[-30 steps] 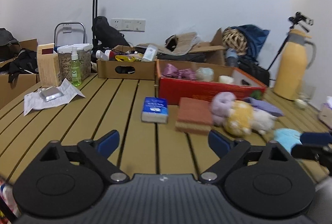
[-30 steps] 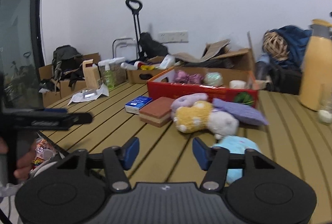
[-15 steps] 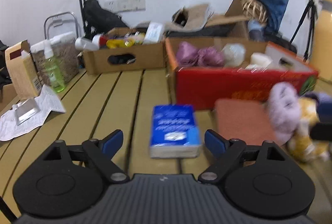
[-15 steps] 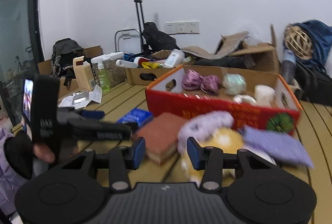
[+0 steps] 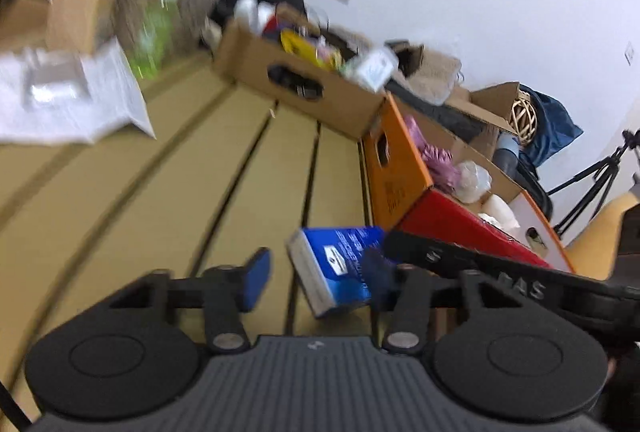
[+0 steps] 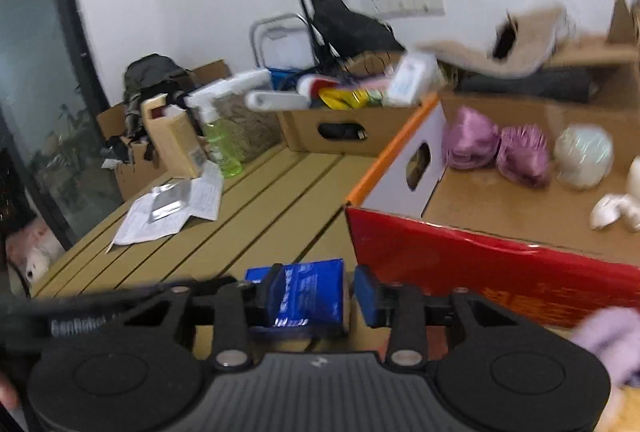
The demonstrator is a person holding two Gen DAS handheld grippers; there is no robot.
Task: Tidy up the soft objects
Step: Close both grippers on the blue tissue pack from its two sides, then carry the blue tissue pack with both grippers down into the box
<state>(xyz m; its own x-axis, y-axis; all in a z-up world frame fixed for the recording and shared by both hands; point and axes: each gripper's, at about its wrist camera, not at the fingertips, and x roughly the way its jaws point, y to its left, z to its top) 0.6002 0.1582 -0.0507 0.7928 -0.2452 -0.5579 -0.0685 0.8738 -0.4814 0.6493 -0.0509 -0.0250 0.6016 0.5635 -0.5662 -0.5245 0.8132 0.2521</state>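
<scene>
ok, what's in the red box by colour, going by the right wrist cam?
Inside the red box:
purple bundles: 2
pale green ball: 1
white pieces: 2, one cut off by the frame edge
Total: 5

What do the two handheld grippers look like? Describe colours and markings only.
Both the left gripper and right gripper are matte black, with blue-padded jaws, round discs, silver pivot screws and a ribbed grey centre. White lettering runs along each one's side.

Blue tissue pack (image 6: 306, 292) lies beside red box (image 6: 480, 264)
</scene>
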